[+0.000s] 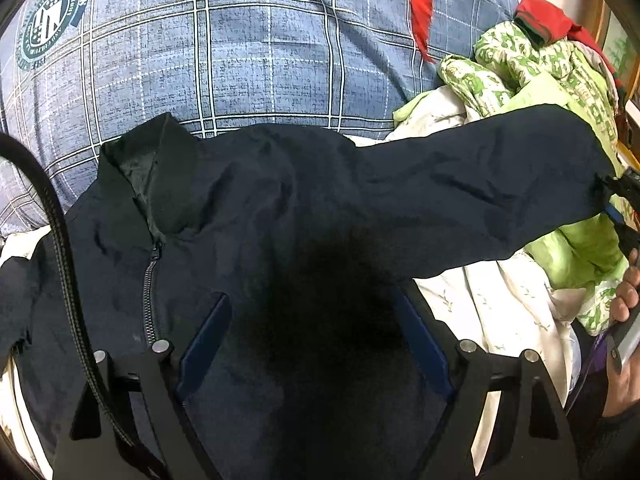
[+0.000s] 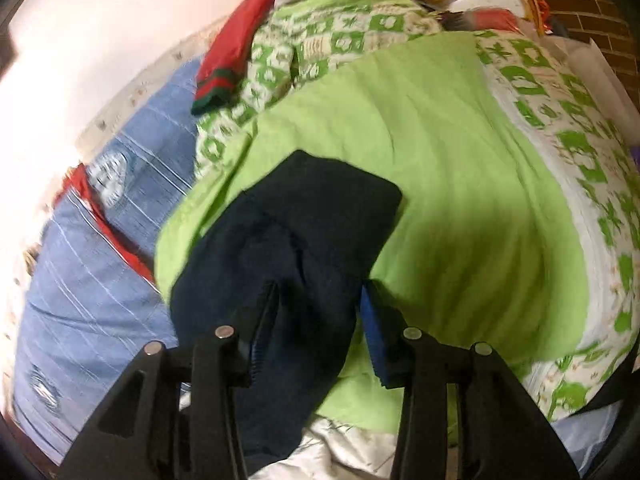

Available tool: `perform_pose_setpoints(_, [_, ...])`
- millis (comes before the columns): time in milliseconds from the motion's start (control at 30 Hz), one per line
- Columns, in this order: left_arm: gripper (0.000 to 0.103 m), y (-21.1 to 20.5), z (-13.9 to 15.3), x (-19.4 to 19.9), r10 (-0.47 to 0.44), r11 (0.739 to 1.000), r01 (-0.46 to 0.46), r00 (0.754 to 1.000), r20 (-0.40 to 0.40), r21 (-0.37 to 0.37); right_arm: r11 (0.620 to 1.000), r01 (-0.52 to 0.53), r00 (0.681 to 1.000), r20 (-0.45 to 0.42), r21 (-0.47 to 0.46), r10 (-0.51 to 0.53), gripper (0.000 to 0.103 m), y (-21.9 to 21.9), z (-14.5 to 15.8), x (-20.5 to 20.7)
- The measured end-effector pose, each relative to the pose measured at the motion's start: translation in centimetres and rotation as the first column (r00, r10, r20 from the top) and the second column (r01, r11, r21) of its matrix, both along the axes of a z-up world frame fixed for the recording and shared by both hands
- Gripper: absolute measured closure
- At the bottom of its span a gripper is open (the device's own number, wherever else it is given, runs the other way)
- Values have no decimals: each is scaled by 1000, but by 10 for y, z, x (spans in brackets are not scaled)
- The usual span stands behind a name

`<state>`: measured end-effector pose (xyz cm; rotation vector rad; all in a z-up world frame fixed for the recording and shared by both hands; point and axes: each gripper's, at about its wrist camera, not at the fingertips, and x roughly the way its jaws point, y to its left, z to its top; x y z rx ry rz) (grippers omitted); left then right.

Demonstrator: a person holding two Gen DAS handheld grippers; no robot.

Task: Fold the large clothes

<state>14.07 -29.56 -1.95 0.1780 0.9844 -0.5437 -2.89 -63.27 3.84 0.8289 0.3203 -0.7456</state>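
Observation:
A dark navy zip-up jacket (image 1: 256,216) lies front-up on the bed, collar to the upper left, zipper partly shut. My left gripper (image 1: 316,320) hovers over the jacket's chest with its blue-padded jaws spread wide and nothing between them. My right gripper (image 2: 316,304) is shut on the jacket's sleeve cuff (image 2: 320,216) and holds the sleeve lifted out over the green quilt; in the left wrist view it shows at the sleeve end (image 1: 612,196).
A blue plaid bedsheet (image 1: 224,52) covers the bed behind the jacket. A green patterned quilt (image 2: 440,168) is heaped at the right, with red clothing (image 2: 236,48) on top. A white floral sheet (image 1: 492,300) lies under the sleeve. A brick wall (image 2: 592,12) stands beyond.

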Motion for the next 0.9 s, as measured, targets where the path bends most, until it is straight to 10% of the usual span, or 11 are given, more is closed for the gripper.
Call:
perform_pose_setpoints(167, [18, -2, -2, 4, 3, 1000, -3, 1000, -14, -4, 997, 37, 997, -59, -73, -41, 98, 11, 2, -1])
perform_pose_setpoints(467, [18, 9, 25, 4, -13, 997, 11, 1000, -27, -78, 931, -107, 994, -18, -348, 108, 99, 106, 60, 8])
perform_pose_setpoints(900, [11, 74, 109, 30, -59, 957, 36, 996, -71, -288, 678, -563, 805, -126, -473, 580, 100, 287, 59, 68])
